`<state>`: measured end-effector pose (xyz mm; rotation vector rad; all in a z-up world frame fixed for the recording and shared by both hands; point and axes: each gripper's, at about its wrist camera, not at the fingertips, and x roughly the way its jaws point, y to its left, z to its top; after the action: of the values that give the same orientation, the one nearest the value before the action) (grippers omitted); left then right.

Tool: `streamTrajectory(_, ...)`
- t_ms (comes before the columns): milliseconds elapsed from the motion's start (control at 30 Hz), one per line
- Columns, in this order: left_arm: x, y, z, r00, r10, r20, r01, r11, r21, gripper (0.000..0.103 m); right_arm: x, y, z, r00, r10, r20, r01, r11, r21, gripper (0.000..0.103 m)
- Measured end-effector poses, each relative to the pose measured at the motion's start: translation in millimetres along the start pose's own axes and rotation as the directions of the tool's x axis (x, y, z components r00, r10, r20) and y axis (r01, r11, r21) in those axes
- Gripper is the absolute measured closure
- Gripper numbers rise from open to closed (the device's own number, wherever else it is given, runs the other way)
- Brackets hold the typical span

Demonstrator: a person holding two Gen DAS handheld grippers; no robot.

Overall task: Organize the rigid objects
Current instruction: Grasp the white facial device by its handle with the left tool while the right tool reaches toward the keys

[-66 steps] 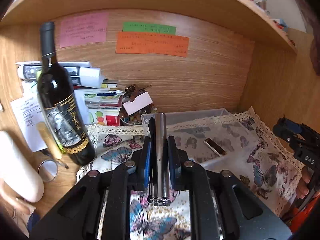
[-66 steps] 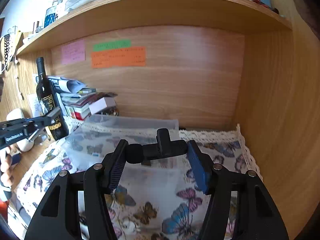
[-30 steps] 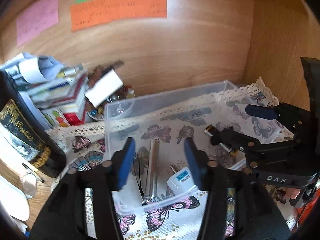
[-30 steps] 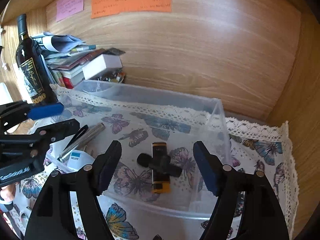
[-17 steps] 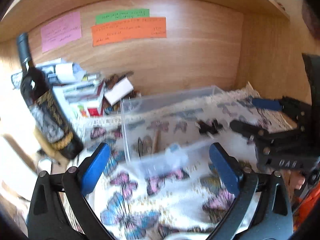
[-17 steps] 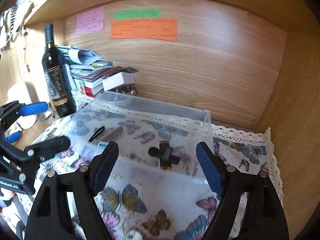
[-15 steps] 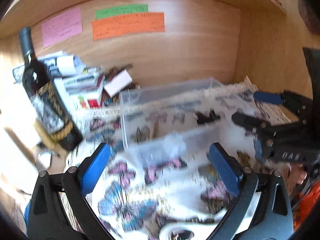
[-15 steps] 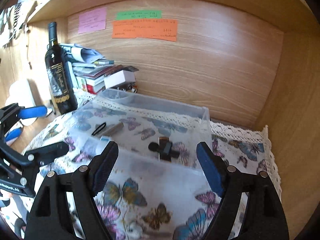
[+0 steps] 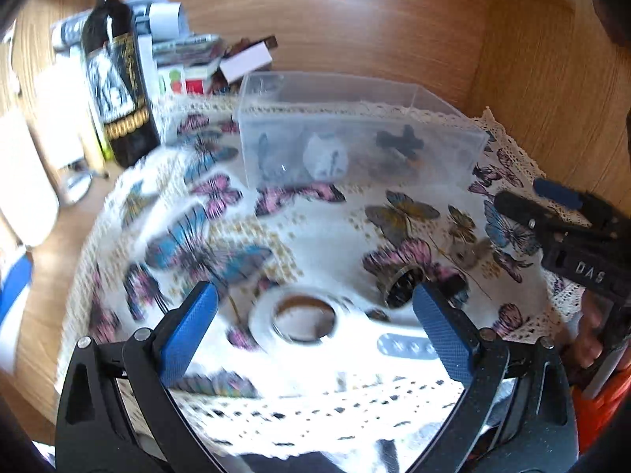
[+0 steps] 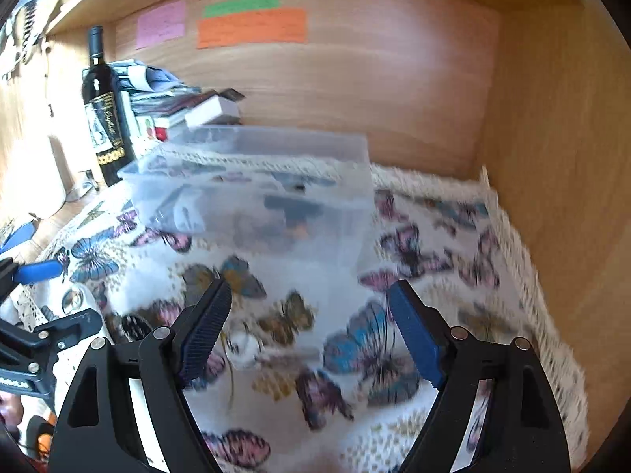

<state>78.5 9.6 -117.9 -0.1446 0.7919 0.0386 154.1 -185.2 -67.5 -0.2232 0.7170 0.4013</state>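
Both grippers stand wide open and empty; the left gripper [image 9: 313, 317] jaws have just opened, over a tape roll [image 9: 294, 319] near the cloth's [image 9: 327, 232] front lace edge. Right gripper [image 10: 311, 327] hangs above bare cloth. The clear box [image 9: 355, 118] sits by the back wall.

A light wooden desk alcove [image 9: 394, 39] is covered by a white lace-edged cloth printed with butterflies [image 9: 315, 228]. On the cloth, a clear plastic storage box [image 9: 355, 118] sits at twelve o'clock, a white tape roll [image 9: 268, 315] at six and a short dark cylinder [image 9: 402, 283] at five. A dark wine bottle [image 9: 118, 79] stands at ten, beside stacked books and papers [image 9: 185, 51].
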Motion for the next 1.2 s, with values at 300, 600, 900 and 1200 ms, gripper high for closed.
streamTrajectory(300,15.5,0.1,-16.0,0.999,-0.022,-0.046,0.017,0.995,-0.102,0.002,12.3,1.3,-29.5,0.995,0.037,-0.089,-0.036,0.999,0.020,0.023)
streamTrajectory(600,23.1,-14.5,-11.6,0.998,-0.061,-0.035,0.060,0.998,-0.012,0.041,26.0,14.1,-24.9,0.989,0.085,-0.122,-0.084,0.996,0.011,0.024)
streamTrajectory(900,22.9,-2.8,-2.2,0.993,-0.095,-0.070,0.103,0.986,0.129,0.045,36.5,22.5,-24.1,0.986,0.042,-0.159,-0.042,0.999,0.003,0.036)
streamTrajectory(1200,21.1,-1.0,-15.6,0.995,-0.053,-0.088,0.064,0.989,0.130,0.030,33.0,24.6,-25.2,0.992,0.016,-0.124,-0.016,1.000,0.002,0.045)
